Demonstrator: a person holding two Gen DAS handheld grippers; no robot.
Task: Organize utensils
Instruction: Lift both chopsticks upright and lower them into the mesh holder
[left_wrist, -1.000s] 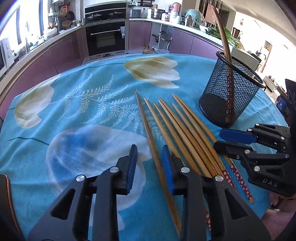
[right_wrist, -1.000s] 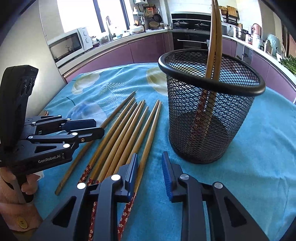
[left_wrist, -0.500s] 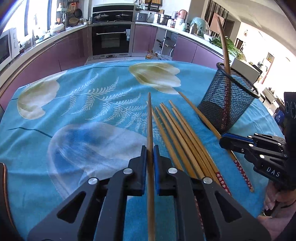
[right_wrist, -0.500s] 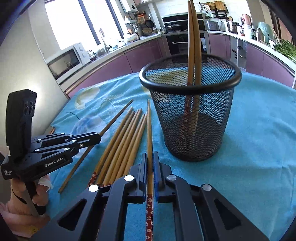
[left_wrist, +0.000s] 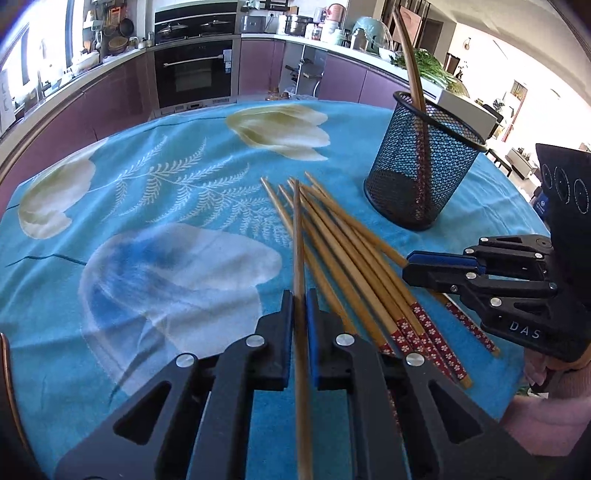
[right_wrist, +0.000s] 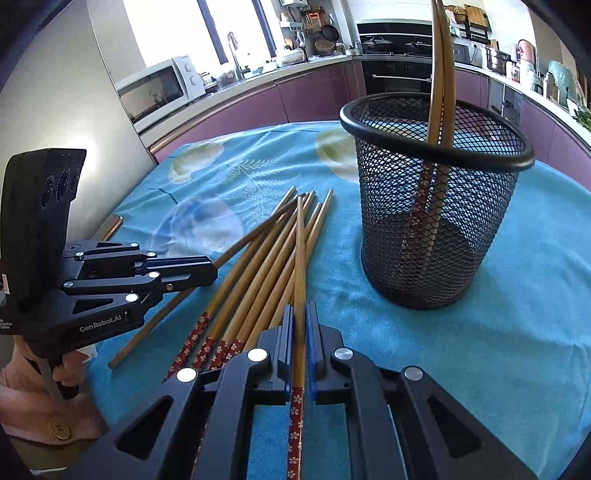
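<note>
Several wooden chopsticks (left_wrist: 343, 254) with red flowered ends lie in a fan on the blue tablecloth; they also show in the right wrist view (right_wrist: 258, 280). My left gripper (left_wrist: 300, 295) is shut on one chopstick (left_wrist: 298, 236), lifted above the pile. My right gripper (right_wrist: 300, 314) is shut on another chopstick (right_wrist: 300, 251), raised over the pile. A black mesh cup (left_wrist: 421, 166) stands upright at the right with two chopsticks (right_wrist: 437, 74) in it; the cup (right_wrist: 436, 206) is just right of my right gripper.
The round table carries a blue flowered cloth (left_wrist: 147, 221). The left gripper's body (right_wrist: 110, 280) shows at the left of the right wrist view, the right gripper's body (left_wrist: 498, 280) at the right of the left wrist view. Kitchen counters and an oven stand behind.
Both grippers went from open to shut, each on a chopstick, and have since lifted their chopsticks off the pile. The cameras sit higher and further back from the cup.
</note>
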